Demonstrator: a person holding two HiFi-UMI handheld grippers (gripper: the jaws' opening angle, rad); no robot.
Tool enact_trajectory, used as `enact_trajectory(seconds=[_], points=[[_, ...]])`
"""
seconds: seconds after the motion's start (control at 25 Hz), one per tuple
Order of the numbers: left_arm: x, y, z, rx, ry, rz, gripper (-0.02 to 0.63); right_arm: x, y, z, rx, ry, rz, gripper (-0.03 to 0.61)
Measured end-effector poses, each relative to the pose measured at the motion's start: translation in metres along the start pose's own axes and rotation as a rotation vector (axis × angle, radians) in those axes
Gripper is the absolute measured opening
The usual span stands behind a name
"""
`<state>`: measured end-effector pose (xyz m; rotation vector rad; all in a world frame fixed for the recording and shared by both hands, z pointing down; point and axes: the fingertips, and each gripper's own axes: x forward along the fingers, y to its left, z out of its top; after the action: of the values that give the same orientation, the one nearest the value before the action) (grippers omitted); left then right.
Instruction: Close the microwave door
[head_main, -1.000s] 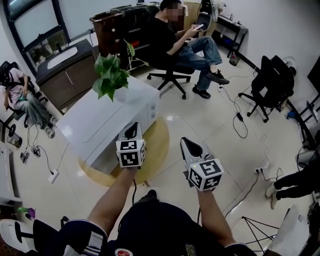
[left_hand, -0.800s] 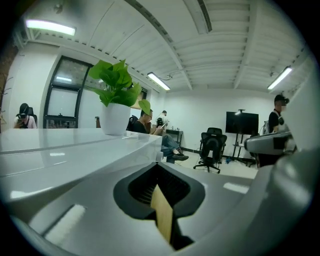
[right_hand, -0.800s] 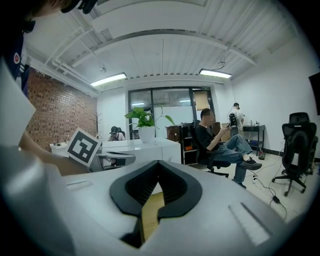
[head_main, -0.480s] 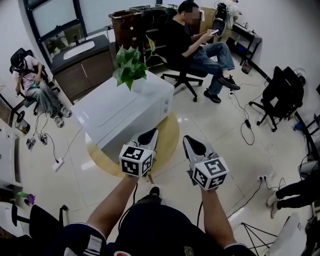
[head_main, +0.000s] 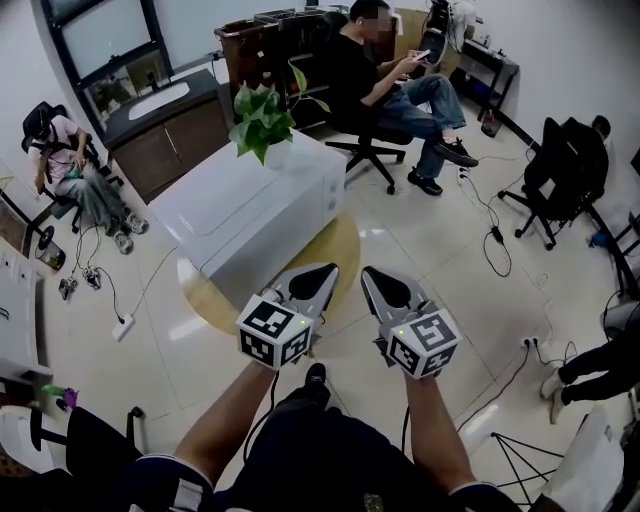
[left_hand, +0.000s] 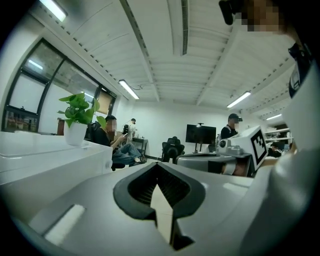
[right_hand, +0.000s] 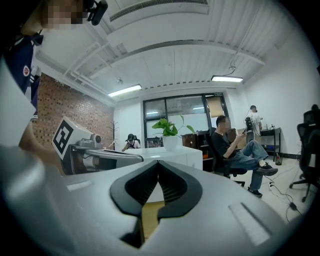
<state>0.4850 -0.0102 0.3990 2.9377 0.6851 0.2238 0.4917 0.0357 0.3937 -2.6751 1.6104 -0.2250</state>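
**Office floor, microwave on round bench**

White microwave (head_main: 250, 215) sits on a round wooden bench (head_main: 343, 262) on the tiled floor, with a potted plant (head_main: 262, 118) on top. Left gripper (head_main: 322, 272) and right gripper (head_main: 372, 276) hover side by side near it, not touching it. Both pairs of fingers are closed tip to tip on nothing. A seated person (head_main: 375, 75) is beyond.

Inventory, head view: one white microwave (head_main: 250, 215); one potted plant (head_main: 262, 118) on top of it; one round wooden table (head_main: 338, 262) beneath it. Grippers: two, the left gripper (head_main: 326, 272) and the right gripper (head_main: 370, 274), each bearing one marker cube. Seated persons: two, one in black (head_main: 362, 70) and one in pink (head_main: 65, 165). Black office chairs: at least three (head_main: 565, 160).
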Motion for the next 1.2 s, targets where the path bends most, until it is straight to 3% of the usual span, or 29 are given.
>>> enact_trajectory(seconds=[1.2], points=[[-0.023,-0.039,0.0,0.005,-0.006,-0.011,0.011,-0.026,0.017,0.001,0.0,-0.015,0.002,0.002]])
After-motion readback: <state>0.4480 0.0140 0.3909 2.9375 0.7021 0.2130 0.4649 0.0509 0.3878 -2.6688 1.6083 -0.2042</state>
